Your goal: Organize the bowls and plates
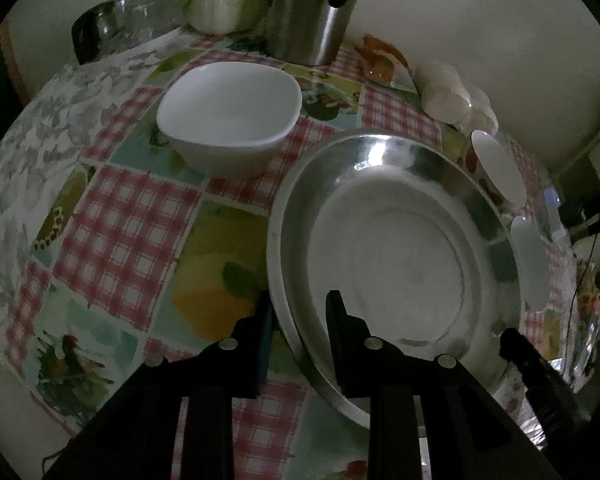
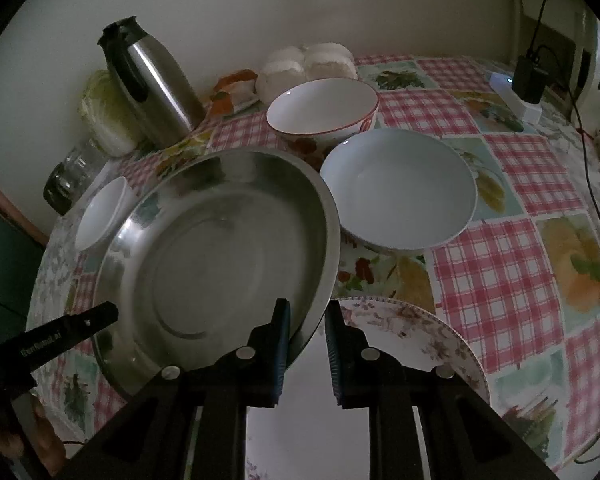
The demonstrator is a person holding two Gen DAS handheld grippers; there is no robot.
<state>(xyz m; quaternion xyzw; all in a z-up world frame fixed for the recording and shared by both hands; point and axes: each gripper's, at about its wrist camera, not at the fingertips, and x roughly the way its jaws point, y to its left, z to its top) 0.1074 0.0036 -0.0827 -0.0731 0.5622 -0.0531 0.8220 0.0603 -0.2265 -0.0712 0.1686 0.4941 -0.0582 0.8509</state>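
Note:
A wide steel basin (image 1: 384, 240) (image 2: 220, 248) lies on the patterned tablecloth between both grippers. My left gripper (image 1: 300, 320) is shut on the basin's near left rim, one finger outside and one inside. My right gripper (image 2: 308, 320) is shut on the near right rim in the same way. A white square bowl (image 1: 228, 120) stands behind and to the left of the basin. To its right are a red-rimmed bowl (image 2: 324, 108), a white shallow bowl (image 2: 400, 188) and a floral plate (image 2: 412, 336). The plate lies partly under my right gripper.
A steel thermos jug (image 2: 152, 80), a cabbage (image 2: 104, 116) and a glass jar (image 2: 68, 180) stand at the back by the wall. White buns (image 2: 308, 64) and a snack packet (image 2: 236, 92) lie behind the bowls. A power strip with charger (image 2: 520, 92) and cable sits far right.

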